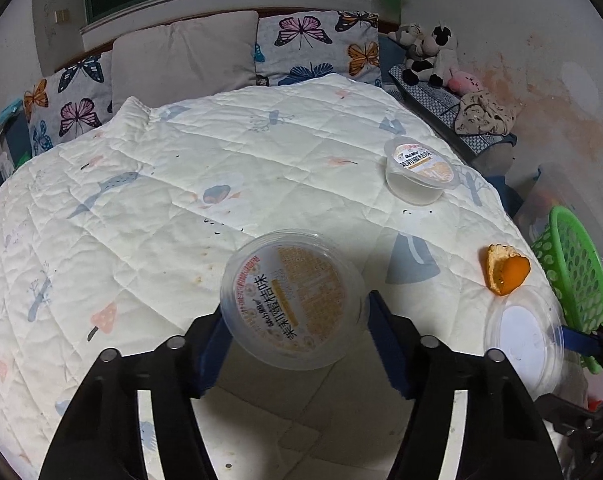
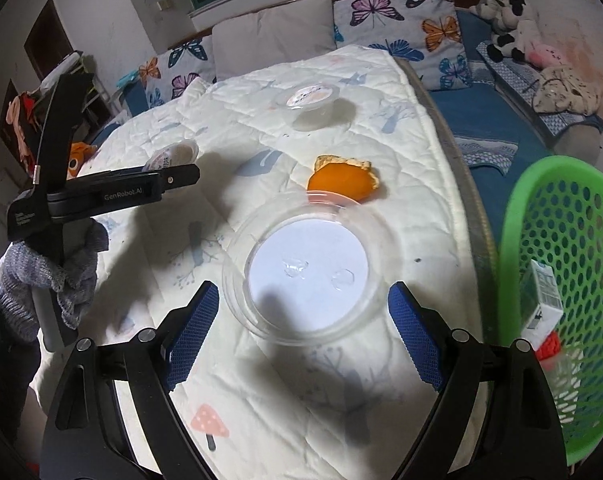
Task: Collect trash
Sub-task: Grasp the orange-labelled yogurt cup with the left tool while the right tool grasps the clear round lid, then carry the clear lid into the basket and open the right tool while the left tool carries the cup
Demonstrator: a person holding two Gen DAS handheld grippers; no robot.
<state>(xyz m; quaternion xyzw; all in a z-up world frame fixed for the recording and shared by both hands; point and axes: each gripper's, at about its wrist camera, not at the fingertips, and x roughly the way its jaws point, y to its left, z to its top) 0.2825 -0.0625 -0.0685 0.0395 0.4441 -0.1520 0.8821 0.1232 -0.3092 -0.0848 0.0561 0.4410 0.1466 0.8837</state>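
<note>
Blue-padded left gripper brackets a labelled jelly cup on the quilt; whether the pads pinch it is unclear. Right gripper, spread wide, straddles a clear lid, near the green basket for dropping.

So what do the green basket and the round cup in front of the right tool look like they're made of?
Green basket: likely moulded plastic, glossy, with a regular grid of punched holes. Round cup: thin clear plastic, shiny; the quilt shows through its rim.
</note>
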